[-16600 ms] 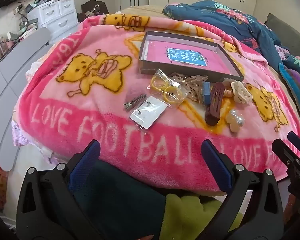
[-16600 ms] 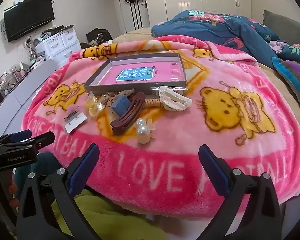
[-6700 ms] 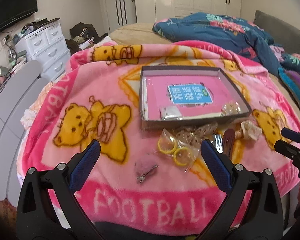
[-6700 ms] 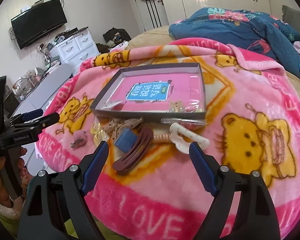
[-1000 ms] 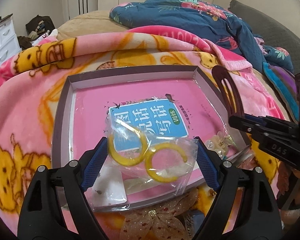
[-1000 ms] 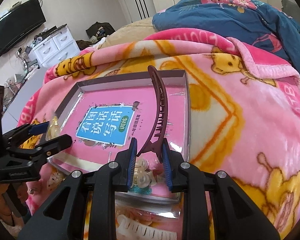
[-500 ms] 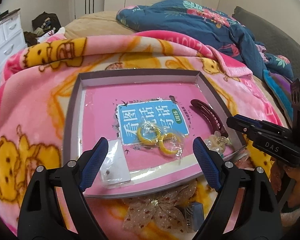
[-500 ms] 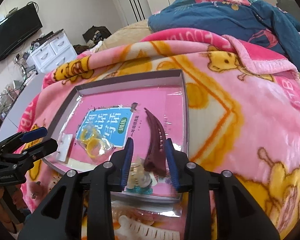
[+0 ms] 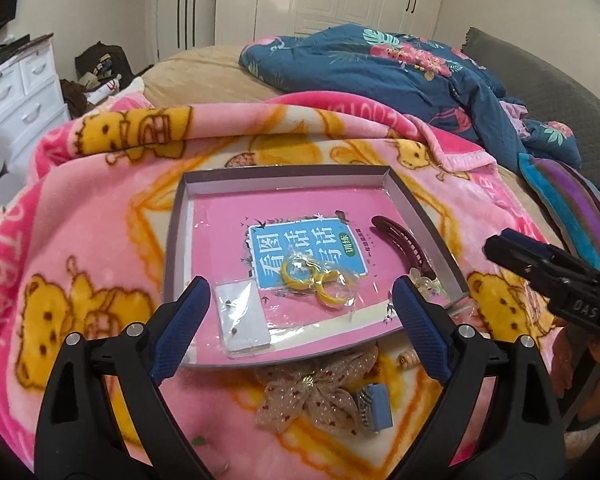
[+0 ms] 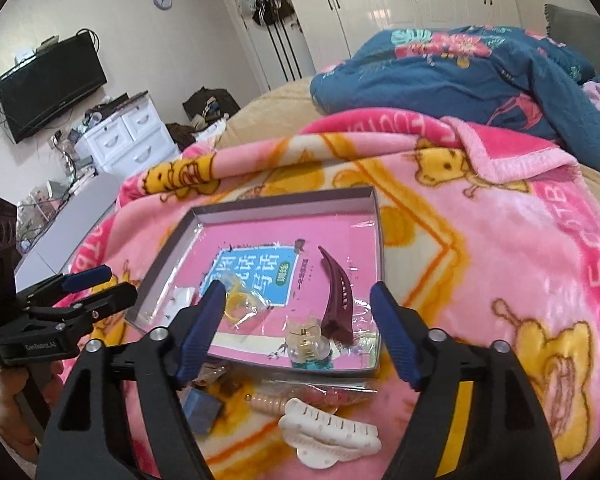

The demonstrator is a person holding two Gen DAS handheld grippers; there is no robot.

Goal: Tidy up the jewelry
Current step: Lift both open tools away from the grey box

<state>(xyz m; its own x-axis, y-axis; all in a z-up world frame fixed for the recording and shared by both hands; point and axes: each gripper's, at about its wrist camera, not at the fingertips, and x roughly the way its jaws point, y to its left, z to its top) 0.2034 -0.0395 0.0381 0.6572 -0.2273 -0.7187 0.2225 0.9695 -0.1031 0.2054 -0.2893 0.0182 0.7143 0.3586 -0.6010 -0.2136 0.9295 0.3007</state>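
While spread wide and empty, left gripper (image 9: 302, 314) and right gripper (image 10: 298, 330) hover at 6 o'clock of shallow grey cardboard tray (image 9: 178, 216); inside: maroon plastic hair claw (image 10: 337, 294) at 3 o'clock, bagged yellow hoop earrings (image 9: 318, 280) centre.

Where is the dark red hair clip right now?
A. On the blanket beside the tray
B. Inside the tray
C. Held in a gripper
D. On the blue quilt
B: the dark red hair clip lies flat inside the tray, near its right wall, and both grippers are open and empty.
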